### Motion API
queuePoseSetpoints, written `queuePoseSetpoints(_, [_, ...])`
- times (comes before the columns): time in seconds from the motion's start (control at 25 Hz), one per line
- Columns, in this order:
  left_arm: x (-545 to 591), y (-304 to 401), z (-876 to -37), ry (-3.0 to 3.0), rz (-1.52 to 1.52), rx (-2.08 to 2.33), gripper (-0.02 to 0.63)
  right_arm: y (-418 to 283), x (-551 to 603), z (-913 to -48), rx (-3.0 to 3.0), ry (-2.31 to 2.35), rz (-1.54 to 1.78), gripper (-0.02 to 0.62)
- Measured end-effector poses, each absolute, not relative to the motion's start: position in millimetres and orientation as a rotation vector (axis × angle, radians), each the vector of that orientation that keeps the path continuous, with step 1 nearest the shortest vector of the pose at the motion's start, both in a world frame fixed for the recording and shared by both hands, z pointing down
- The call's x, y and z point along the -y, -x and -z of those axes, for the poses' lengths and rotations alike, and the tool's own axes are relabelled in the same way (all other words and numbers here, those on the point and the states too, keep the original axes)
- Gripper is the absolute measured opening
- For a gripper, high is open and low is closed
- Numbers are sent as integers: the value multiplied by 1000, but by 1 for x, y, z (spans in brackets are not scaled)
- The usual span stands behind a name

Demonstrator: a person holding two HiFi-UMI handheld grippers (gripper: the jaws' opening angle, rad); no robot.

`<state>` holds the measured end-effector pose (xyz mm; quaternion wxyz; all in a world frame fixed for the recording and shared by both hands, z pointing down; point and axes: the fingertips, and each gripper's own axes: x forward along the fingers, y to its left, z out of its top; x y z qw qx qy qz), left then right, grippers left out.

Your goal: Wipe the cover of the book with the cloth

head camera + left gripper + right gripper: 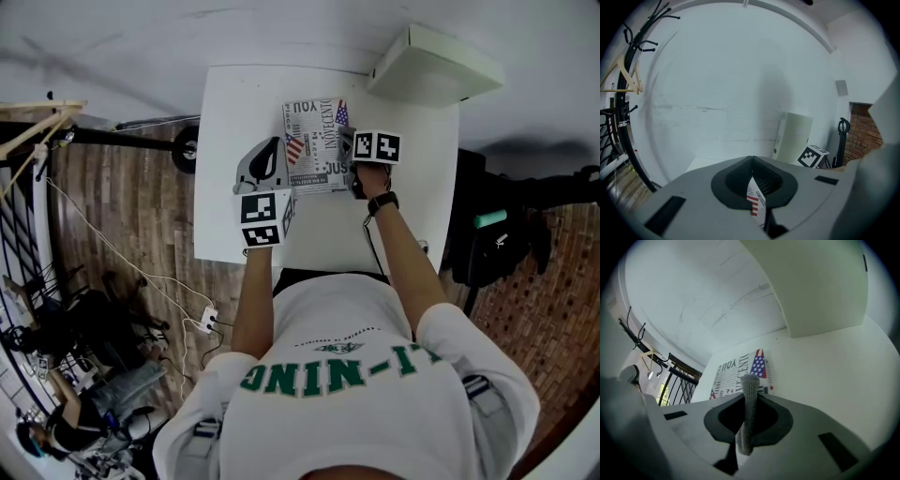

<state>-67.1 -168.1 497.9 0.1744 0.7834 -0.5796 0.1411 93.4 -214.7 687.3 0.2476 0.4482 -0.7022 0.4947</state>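
Both clamped: left claw (752, 161) on the book (317, 141), right claw (751, 389) on the cloth (746, 427); book lengthwise front-to-back.

L gripper (277, 150) clamped on book (317, 141) edge, R gripper (352, 155) pinching cloth (749, 399) (both arms forward).

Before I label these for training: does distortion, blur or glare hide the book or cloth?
Head view: fisheye bends the table edges, but the book is sharp under even light, no glare. Left gripper view: dark corners, curved wall. Right gripper view: the cloth, close to the lens, looks slightly soft.
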Motion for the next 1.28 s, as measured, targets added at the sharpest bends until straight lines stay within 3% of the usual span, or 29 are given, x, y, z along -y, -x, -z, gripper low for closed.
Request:
queuePoseSetpoints(0.36, [151,101,-490,-2157,-411,1720,14,45,169,-681,2042,-892,-1335,32])
queuePoseSetpoints(0.52, [145,105,-496,-2142,-420,1725,14,67,162,-690,2027,-859,-1281,32])
queuePoseSetpoints(0.72, [148,103,-496,-2157,-408,1717,14,42,172,-694,2012,-924,-1273,32])
queuePoseSetpoints(1.08, [152,72,-493,-2229,-411,1652,14,-92,190,-690,1917,-1207,-1308,32])
queuePoseSetpoints(1.28, [148,71,-490,-2235,-413,1651,14,-122,187,-690,1887,-1280,-1330,32])
